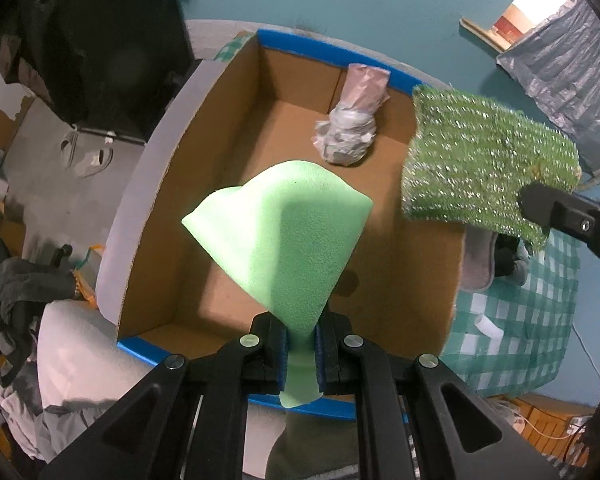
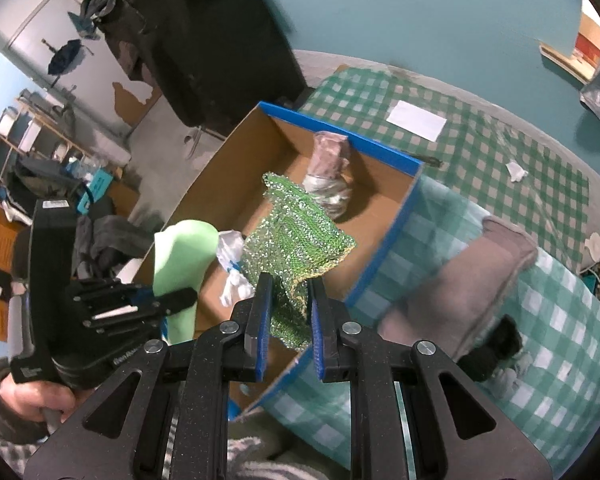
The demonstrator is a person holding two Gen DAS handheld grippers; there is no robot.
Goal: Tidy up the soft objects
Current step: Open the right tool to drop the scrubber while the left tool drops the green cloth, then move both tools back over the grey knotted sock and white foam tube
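Note:
My left gripper (image 1: 300, 340) is shut on a light green foam sheet (image 1: 288, 232) and holds it above the open cardboard box (image 1: 204, 168) with blue edges. My right gripper (image 2: 287, 320) is shut on a sparkly green scrubbing cloth (image 2: 300, 224), held over the box's right side; the cloth also shows in the left wrist view (image 1: 484, 164). A wrapped plastic bundle (image 1: 352, 128) lies at the far end inside the box. The foam sheet (image 2: 182, 256) and left gripper (image 2: 168, 300) show at the left of the right wrist view. Crumpled white paper (image 2: 232, 268) lies in the box.
The box sits on a green checked cloth (image 2: 480, 152) over the table. A grey cushion (image 2: 460, 280) and a black object (image 2: 496, 344) lie right of the box. A white card (image 2: 416, 120) lies farther back. A black bag (image 2: 204, 40) hangs behind the box.

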